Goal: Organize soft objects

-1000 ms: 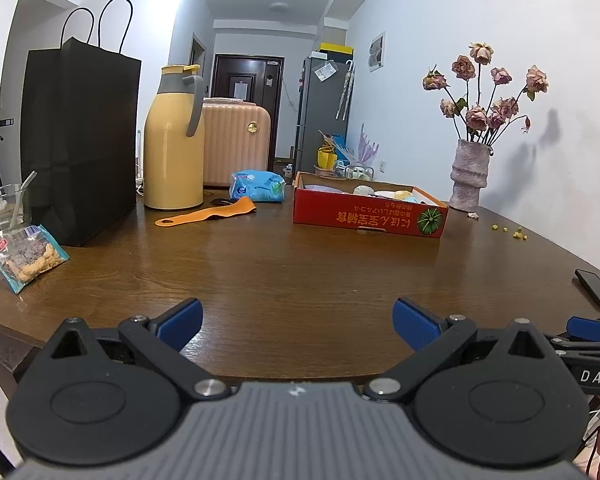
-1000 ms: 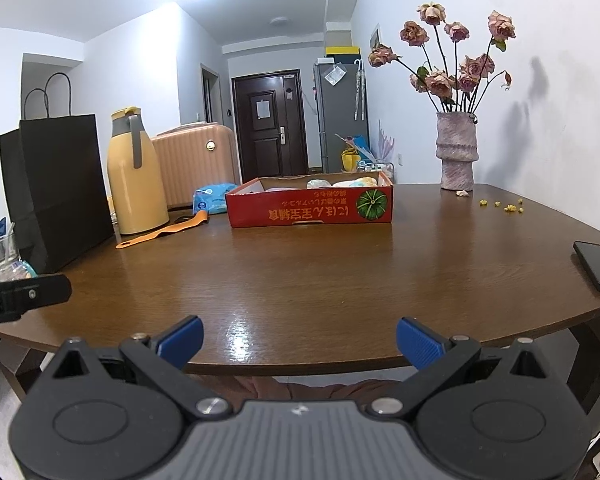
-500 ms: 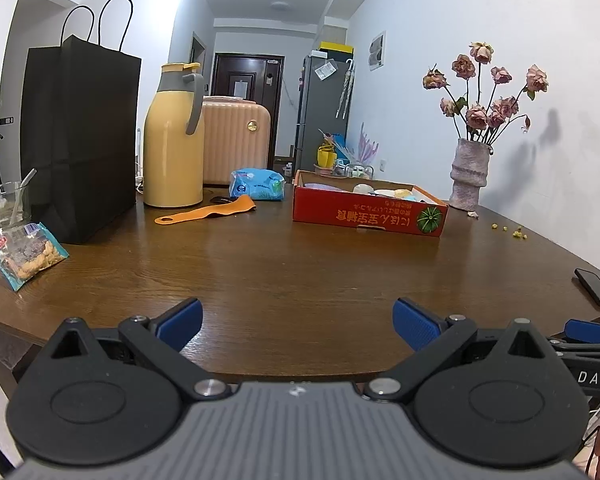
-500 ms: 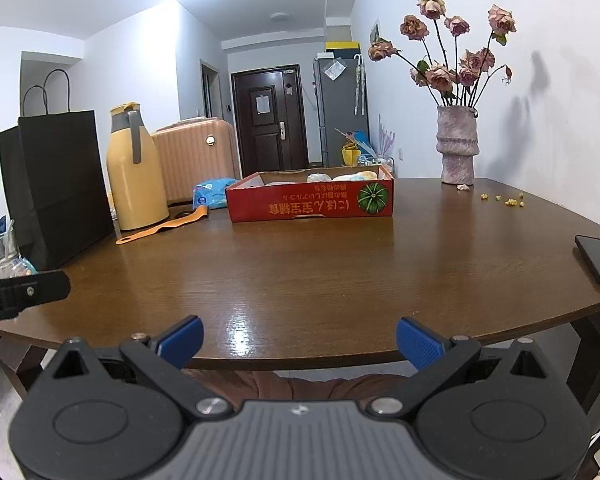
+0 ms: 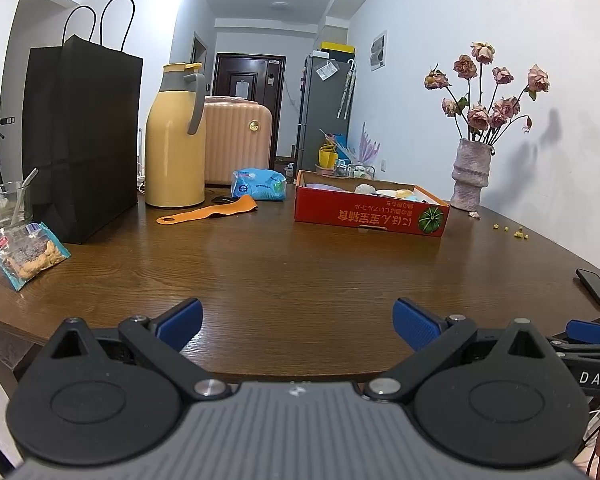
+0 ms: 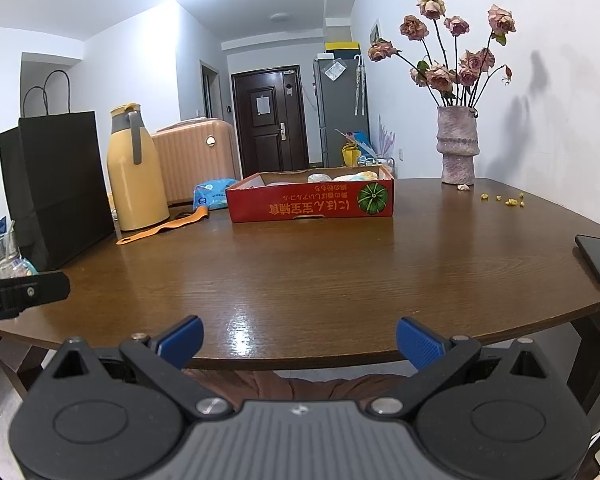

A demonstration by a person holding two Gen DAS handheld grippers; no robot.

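Observation:
A shallow red cardboard box (image 5: 370,216) with several pale soft objects (image 5: 384,191) inside stands at the far side of the brown table (image 5: 300,272); it also shows in the right wrist view (image 6: 312,204). A blue soft pack (image 5: 258,185) lies left of the box. My left gripper (image 5: 297,322) is open and empty over the table's near edge. My right gripper (image 6: 298,342) is open and empty, just off the near edge.
A black paper bag (image 5: 82,136), a yellow thermos (image 5: 176,138), an orange strap (image 5: 210,214) and a snack packet (image 5: 26,254) stand at the left. A vase of dried roses (image 5: 472,172) stands at the back right. A black phone (image 6: 598,260) lies at the right edge.
The right wrist view has drifted slightly, with the vase and box now a little lower in frame. Both grippers stay open and empty.

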